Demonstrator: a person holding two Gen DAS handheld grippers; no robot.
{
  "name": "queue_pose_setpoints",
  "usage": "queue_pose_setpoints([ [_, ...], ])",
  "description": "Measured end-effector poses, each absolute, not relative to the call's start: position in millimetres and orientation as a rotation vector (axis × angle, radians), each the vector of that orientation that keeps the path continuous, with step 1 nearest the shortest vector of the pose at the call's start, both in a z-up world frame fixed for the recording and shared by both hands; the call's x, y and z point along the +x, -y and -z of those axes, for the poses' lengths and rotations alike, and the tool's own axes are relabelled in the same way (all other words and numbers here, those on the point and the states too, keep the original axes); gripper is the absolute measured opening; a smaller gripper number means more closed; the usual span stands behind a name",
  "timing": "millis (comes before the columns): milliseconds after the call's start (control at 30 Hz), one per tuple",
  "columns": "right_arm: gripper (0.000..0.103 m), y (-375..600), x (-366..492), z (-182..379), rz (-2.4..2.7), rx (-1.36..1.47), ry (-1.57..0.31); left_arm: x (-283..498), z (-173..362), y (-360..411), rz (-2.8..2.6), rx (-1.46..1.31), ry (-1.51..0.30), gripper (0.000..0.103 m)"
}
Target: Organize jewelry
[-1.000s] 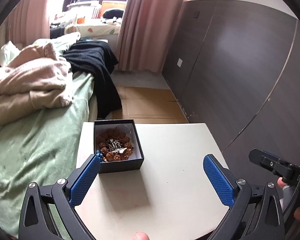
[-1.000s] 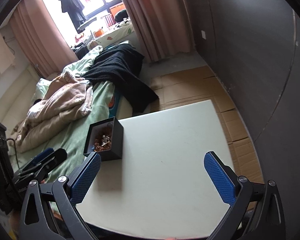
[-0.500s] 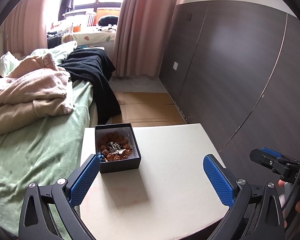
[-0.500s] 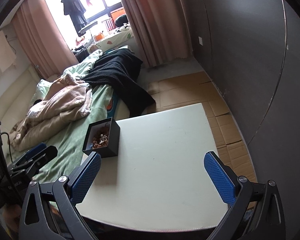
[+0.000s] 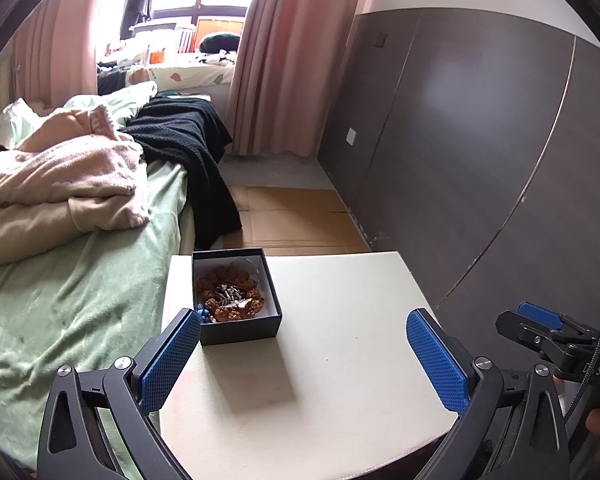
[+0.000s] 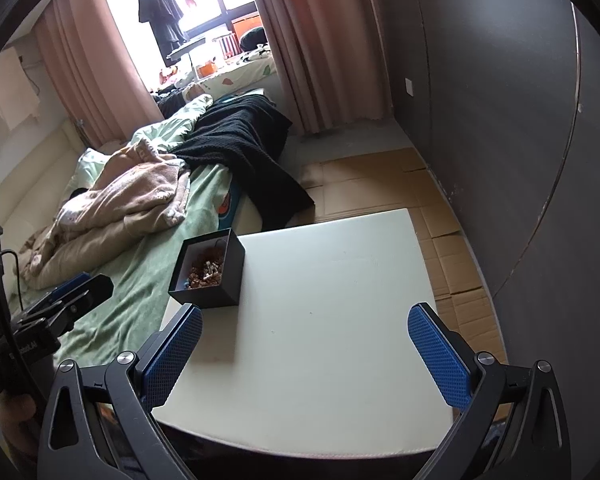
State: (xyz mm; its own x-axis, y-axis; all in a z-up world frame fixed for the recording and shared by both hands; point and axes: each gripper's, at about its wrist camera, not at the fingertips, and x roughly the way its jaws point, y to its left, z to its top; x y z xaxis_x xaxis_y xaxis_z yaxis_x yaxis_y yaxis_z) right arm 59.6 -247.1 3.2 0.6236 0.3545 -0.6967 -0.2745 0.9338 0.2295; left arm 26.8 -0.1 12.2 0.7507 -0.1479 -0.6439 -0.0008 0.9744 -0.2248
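Both jaws stand spread wide and hold nothing: the left gripper [image 5: 303, 350] hangs over the near part of the white table [image 5: 340, 360], and the right gripper [image 6: 305, 348] hangs over the same table [image 6: 332, 312] from the other side, blue pads facing each other across bare tabletop. On the table's far left corner, close to the edge by the bed [image 5: 72, 304], sits an open black jewelry box [image 5: 236, 296] with a pale lining. Inside it lies a ring of brown knobbly beads, a bracelet [image 5: 228, 292], curled around the walls, with a small heap of silvery pieces [image 5: 230, 295] in its middle; a few blue beads [image 5: 203, 314] show at the near left corner of the box, partly hidden behind the left gripper's left pad. From the left wrist view the box lies just ahead of that left pad, off the centre line between the fingers and not between them. From the right wrist view the same box [image 6: 208, 272] sits just beyond the right gripper's left pad, its contents visible but small. A pink blanket [image 5: 60, 184] and a black knit throw [image 5: 184, 140] lie on the bed
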Motion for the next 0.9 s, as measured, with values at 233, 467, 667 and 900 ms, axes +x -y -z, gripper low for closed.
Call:
queue_pose_setpoints([
  [233, 0.103, 246.3, 57.9, -4.0, -0.364, 0.102, -0.824, 23.5, -14.1, 1.2, 0.084, -0.208, -0.713, 0.103],
  [467, 0.103, 245.7, 54.9, -6.0, -0.369, 0.097, -0.820, 20.7, -15.3, 1.6, 0.072, -0.193, -0.713, 0.103],
  [667, 0.103, 245.2, 54.4, -6.4, -0.374, 0.099, -0.817, 17.8, -16.8, 2.4, 0.069, -0.185, -0.718, 0.103],
  [900, 0.103, 242.2, 55.3, -5.8, -0.378, 0.094, -0.819, 14.7, -19.5, 1.8, 0.061, -0.190, -0.715, 0.103],
])
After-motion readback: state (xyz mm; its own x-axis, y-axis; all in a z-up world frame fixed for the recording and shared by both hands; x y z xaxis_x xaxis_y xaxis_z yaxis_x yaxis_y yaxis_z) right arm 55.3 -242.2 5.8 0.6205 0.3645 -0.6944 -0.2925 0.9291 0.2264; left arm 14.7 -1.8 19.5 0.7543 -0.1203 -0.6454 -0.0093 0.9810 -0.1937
